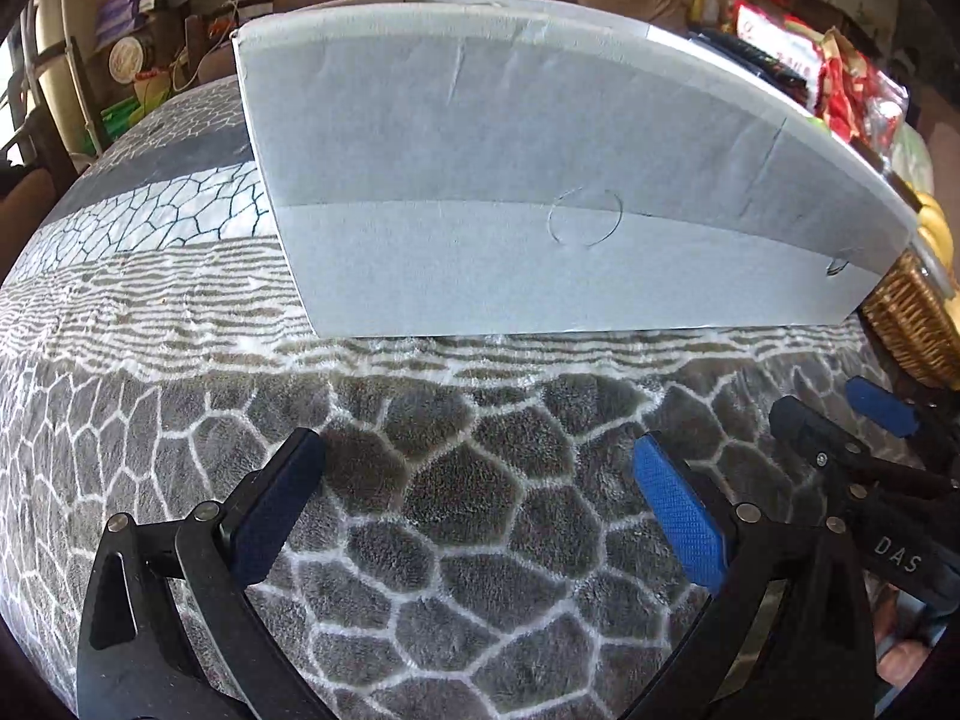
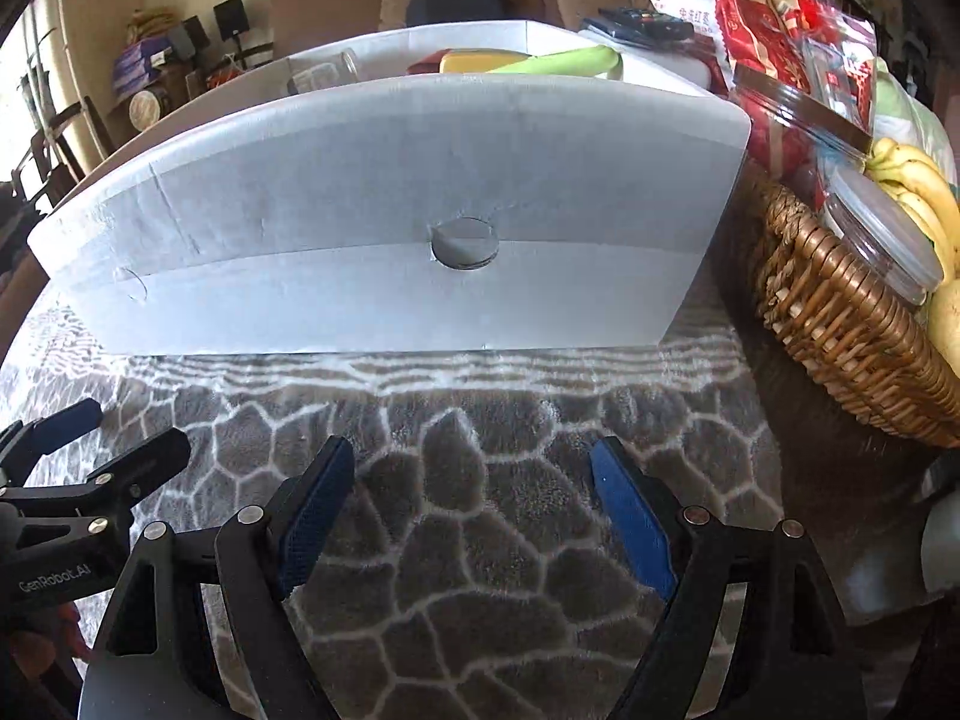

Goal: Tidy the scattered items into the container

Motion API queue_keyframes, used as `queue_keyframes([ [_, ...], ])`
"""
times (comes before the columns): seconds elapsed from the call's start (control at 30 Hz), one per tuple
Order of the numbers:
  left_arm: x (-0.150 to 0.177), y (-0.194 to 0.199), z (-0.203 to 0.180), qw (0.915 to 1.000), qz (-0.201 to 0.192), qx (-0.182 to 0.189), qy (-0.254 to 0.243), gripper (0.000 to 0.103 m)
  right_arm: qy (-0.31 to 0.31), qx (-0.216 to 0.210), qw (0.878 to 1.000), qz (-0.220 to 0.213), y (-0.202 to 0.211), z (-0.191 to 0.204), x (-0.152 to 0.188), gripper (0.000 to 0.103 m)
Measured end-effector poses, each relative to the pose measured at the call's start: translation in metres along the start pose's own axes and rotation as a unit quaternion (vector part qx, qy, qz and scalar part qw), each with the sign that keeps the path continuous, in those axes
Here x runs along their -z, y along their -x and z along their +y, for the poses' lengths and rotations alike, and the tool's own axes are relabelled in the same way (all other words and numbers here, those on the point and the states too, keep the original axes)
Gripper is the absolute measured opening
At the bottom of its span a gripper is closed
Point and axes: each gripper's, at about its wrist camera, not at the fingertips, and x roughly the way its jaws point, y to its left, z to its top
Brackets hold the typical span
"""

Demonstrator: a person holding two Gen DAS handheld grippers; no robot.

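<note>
A large white foam box [image 1: 510,168] stands on the grey patterned blanket straight ahead; it also shows in the right wrist view [image 2: 390,210], with a round hole in its side. Inside it, over the rim, I see a yellow item [image 2: 474,62], a green item [image 2: 564,62] and a clear jar [image 2: 324,77]. My left gripper [image 1: 480,480] is open and empty, low over the blanket in front of the box. My right gripper [image 2: 474,492] is open and empty beside it. Each gripper shows in the other's view: the right one [image 1: 840,414], the left one [image 2: 108,438].
A wicker basket [image 2: 840,324] with bananas [image 2: 912,180] and a clear lidded tub stands right of the box. Red snack bags [image 2: 768,18] are piled behind it. A sofa and cluttered shelves are at the back. The blanket [image 1: 420,480] lies under both grippers.
</note>
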Motion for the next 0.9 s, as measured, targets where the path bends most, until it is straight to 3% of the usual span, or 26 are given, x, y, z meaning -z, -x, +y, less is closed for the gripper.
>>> queue_keyframes([
  [0.17,0.0005,-0.0037,-0.0033,0.9998,0.005,-0.017,-0.004,0.103,0.013,0.021,1.000,0.013,-0.0061,0.0050,-0.0007,0.097],
  [0.9,0.0002,-0.0032,-0.0007,0.9999,0.003,-0.014,0.000,0.103,0.007,0.024,1.000,0.016,-0.0095,0.0008,-0.0056,0.101],
])
